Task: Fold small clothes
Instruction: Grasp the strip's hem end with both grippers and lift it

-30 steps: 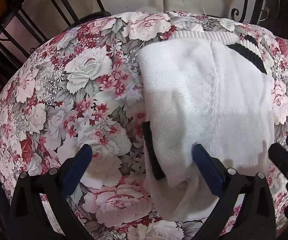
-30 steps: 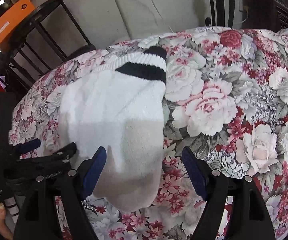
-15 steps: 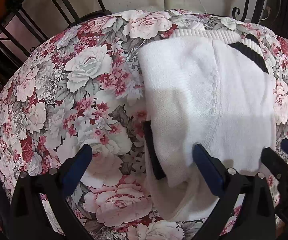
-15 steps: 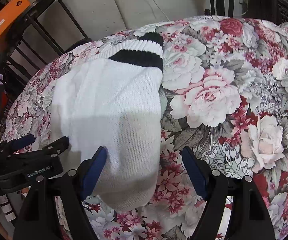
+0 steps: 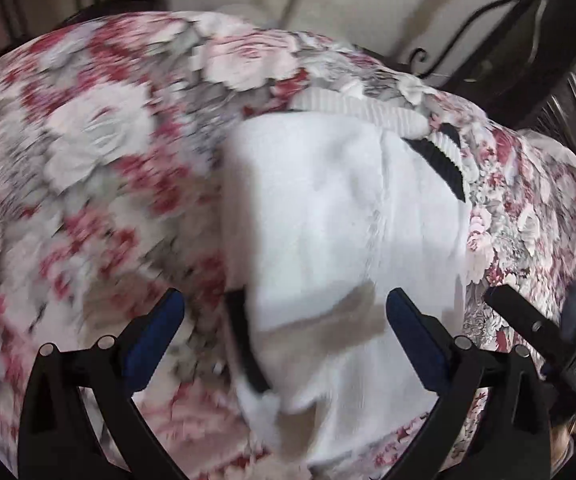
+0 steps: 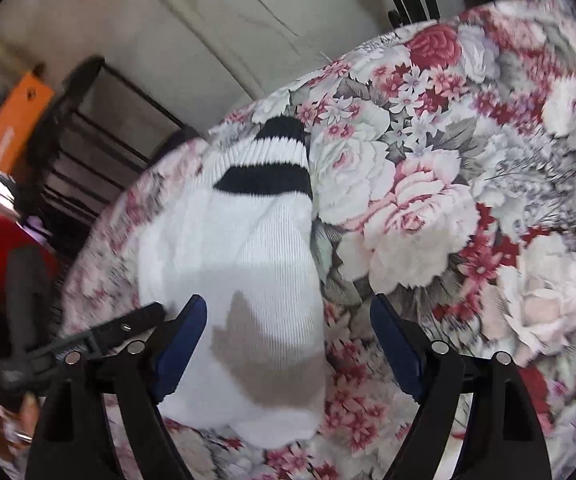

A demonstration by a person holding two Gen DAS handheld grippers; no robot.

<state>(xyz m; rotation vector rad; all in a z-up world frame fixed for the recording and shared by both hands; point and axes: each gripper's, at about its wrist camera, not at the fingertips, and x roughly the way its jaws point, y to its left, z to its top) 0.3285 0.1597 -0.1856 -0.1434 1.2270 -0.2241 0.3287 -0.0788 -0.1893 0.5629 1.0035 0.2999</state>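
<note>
A white knitted sock (image 5: 339, 208) with black stripes on its ribbed cuff lies folded on the floral cloth (image 5: 100, 152). My left gripper (image 5: 284, 314) hovers open over the sock's near end, its blue pads (image 5: 411, 332) apart and not pressing the fabric. In the right wrist view the same sock (image 6: 240, 248) lies left of centre with its striped cuff (image 6: 268, 172) at the far end. My right gripper (image 6: 289, 318) is over the sock's near right edge. Its jaws are opening, and only part of the sock lies loose below them.
The floral cloth (image 6: 467, 208) covers a rounded table. A dark metal shelf rack (image 6: 88, 128) with an orange box (image 6: 12, 120) stands at the back left, and a pale wall lies behind. Each gripper shows at the edge of the other's view.
Both hands have shifted and turned, so the left view is blurred and the right view is rolled. The right jaws stand slightly wider. The sock lies as before.
</note>
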